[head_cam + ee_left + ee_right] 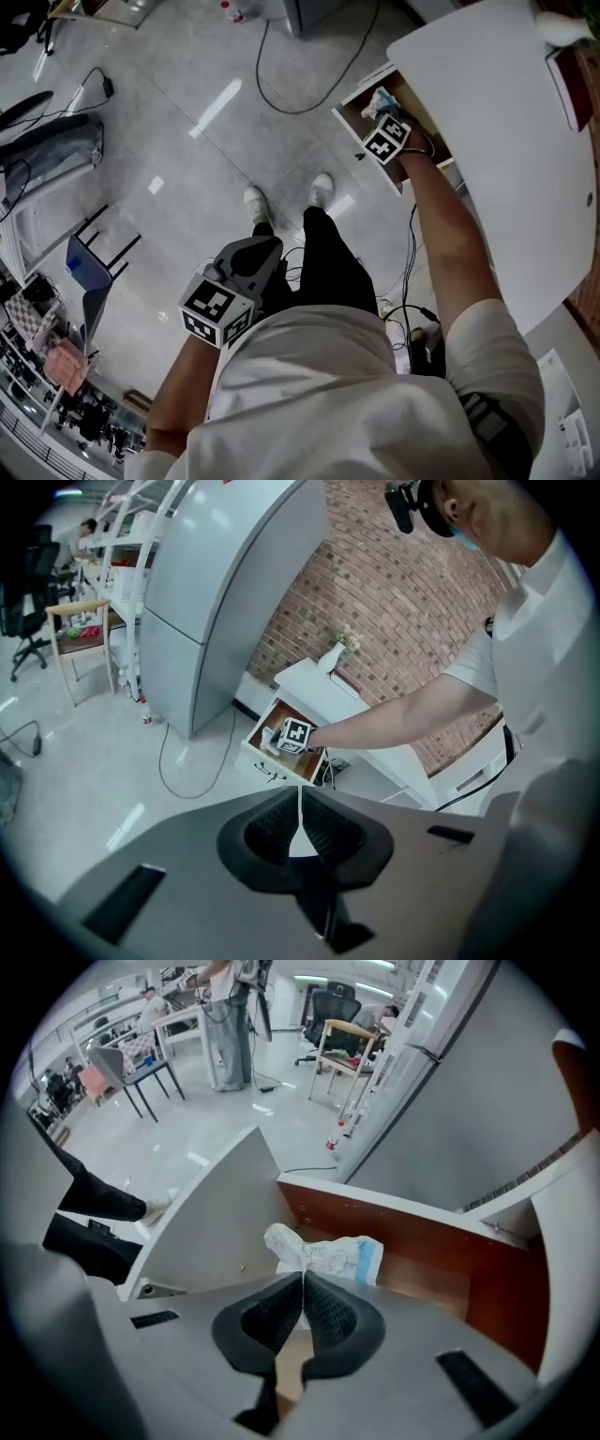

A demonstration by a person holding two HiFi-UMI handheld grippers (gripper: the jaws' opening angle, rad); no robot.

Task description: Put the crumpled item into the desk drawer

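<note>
The crumpled item [323, 1252], white paper with a blue edge, hangs just inside the open desk drawer [412, 1232], its near corner pinched in my right gripper [303, 1279], which is shut on it. From the head view, the right gripper [380, 111] is reached out over the brown drawer [352, 117] that sticks out from the white desk [506, 141]. My left gripper [270, 247] is held low near the person's legs, shut with nothing in it. In the left gripper view, the left gripper [300, 803] points across the room at the drawer [281, 726].
A black cable [281, 84] loops over the grey floor in front of the desk. A tall grey cabinet [225, 592] stands left of the desk, and a white vase [333, 656] sits on the desktop. A blue chair [89, 267] stands at the left.
</note>
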